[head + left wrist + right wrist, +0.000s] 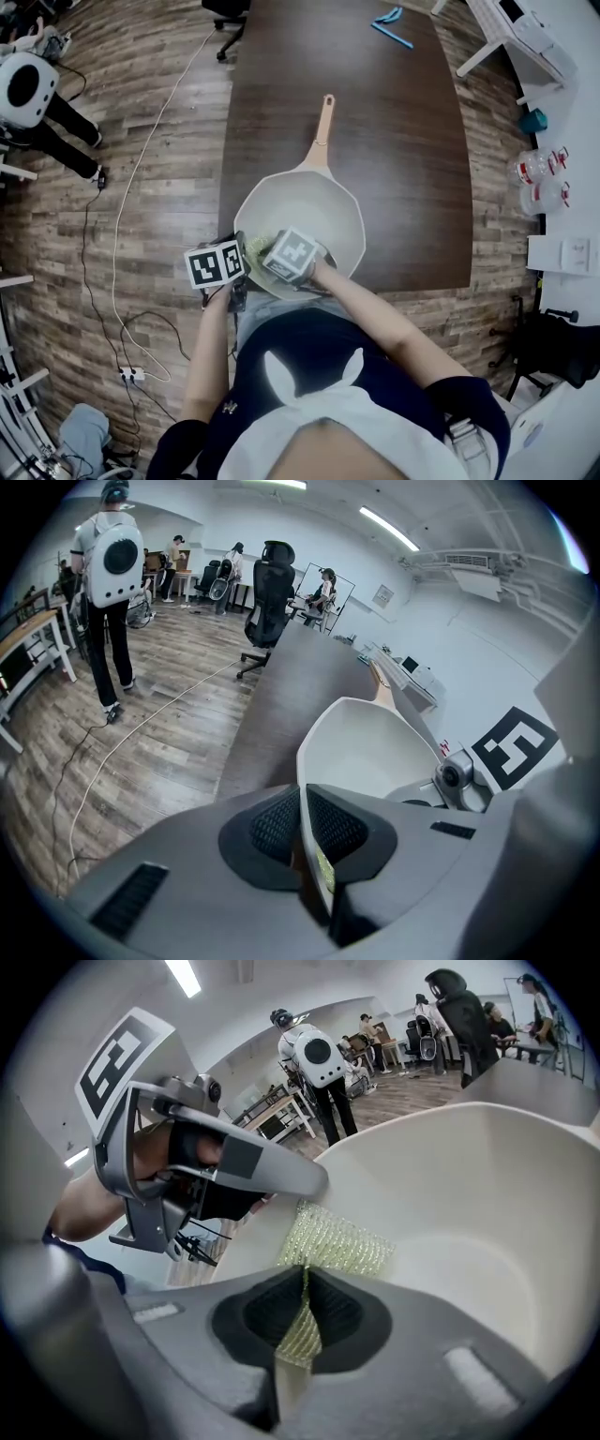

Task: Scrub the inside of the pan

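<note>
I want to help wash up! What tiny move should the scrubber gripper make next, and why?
Probably slide the right gripper sideways, rubbing its yellow-green mesh scrubber along the inner wall of the pan: the scrubber lies against that wall, and the left gripper clamps the rim steady.

Wood-plank floor [56,262] runs around a long dark table [403,141], with a white cable [115,281] snaking across the boards. Strip lights [386,529] glow on the white ceiling, a black office chair [272,597] stands at the table's far end, and a white counter [572,141] lines one side.
</note>
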Motion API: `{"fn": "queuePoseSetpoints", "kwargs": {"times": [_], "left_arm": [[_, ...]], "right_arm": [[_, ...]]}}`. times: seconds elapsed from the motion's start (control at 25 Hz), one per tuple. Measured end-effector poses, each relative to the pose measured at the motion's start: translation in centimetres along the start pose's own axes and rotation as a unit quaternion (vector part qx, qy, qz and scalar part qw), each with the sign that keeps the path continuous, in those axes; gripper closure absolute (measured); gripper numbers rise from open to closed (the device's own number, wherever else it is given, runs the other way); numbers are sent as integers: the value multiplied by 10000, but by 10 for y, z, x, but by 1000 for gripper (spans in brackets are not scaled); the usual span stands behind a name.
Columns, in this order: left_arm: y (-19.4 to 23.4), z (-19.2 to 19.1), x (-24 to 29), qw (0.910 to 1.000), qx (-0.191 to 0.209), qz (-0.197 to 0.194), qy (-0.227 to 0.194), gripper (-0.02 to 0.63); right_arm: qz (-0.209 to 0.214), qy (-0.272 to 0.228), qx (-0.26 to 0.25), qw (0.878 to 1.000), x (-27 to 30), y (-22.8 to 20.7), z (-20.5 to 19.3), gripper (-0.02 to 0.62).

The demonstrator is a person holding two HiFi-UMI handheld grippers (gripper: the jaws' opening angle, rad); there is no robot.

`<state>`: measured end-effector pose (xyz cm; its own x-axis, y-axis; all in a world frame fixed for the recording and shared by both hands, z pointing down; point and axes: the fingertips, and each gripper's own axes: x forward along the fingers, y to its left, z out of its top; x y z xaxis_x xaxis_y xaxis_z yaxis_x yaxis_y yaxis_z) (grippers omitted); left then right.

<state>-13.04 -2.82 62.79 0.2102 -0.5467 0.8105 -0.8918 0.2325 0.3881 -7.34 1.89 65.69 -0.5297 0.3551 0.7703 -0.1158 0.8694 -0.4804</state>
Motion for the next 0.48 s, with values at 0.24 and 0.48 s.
{"fn": "queuePoseSetpoints", "kwargs": {"times": [0.24,0.48], "left_arm": [[-2,0,3,10000,15,-9,23,580],[0,-1,0,10000,48,-38,40,580]], "right_arm": [[-299,-246,22,9992,1,-12,7,575],[-433,-337,18,9985,4,-13,13,575]]}}
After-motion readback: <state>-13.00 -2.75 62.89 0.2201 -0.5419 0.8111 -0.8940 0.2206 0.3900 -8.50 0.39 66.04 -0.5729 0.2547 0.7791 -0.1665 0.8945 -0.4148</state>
